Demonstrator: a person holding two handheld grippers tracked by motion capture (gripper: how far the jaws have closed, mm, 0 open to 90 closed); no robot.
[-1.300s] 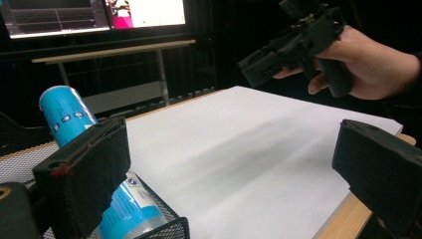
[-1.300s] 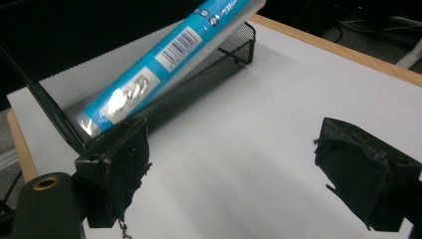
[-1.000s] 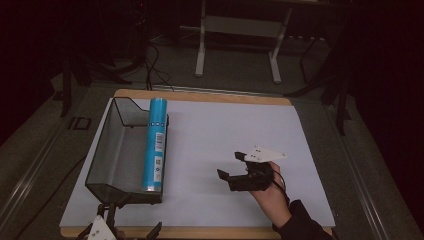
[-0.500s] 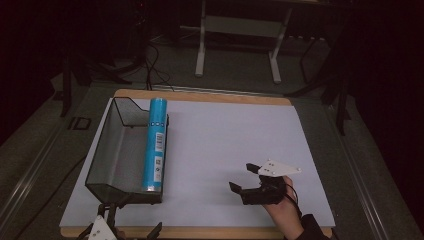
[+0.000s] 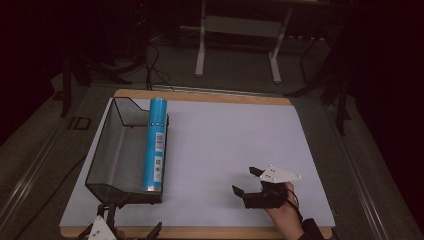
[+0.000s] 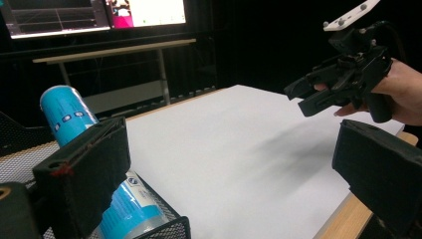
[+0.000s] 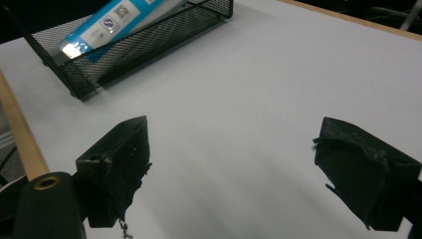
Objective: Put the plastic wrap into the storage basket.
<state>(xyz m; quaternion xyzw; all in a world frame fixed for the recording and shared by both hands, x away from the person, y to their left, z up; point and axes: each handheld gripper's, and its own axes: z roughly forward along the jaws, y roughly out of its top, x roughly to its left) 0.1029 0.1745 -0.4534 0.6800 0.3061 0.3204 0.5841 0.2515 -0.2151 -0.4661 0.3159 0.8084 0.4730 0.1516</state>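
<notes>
right gripper (image 5: 247, 182): jaws spread wide, nothing in them, hanging over the bare white table top (image 5: 235, 145)
left gripper (image 5: 131, 234): wide open too, at the near table edge by the basket
hand (image 5: 286, 212): comes in bottom right, gripper aimed left
left gripper view extra: monitors behind
black wire mesh basket (image 5: 107, 150): long blue cylindrical can (image 5: 155, 145) lies along its right wall

Glossy blue tube (image 5: 155, 145) lies in a black wire-mesh basket (image 5: 112, 150).
</notes>
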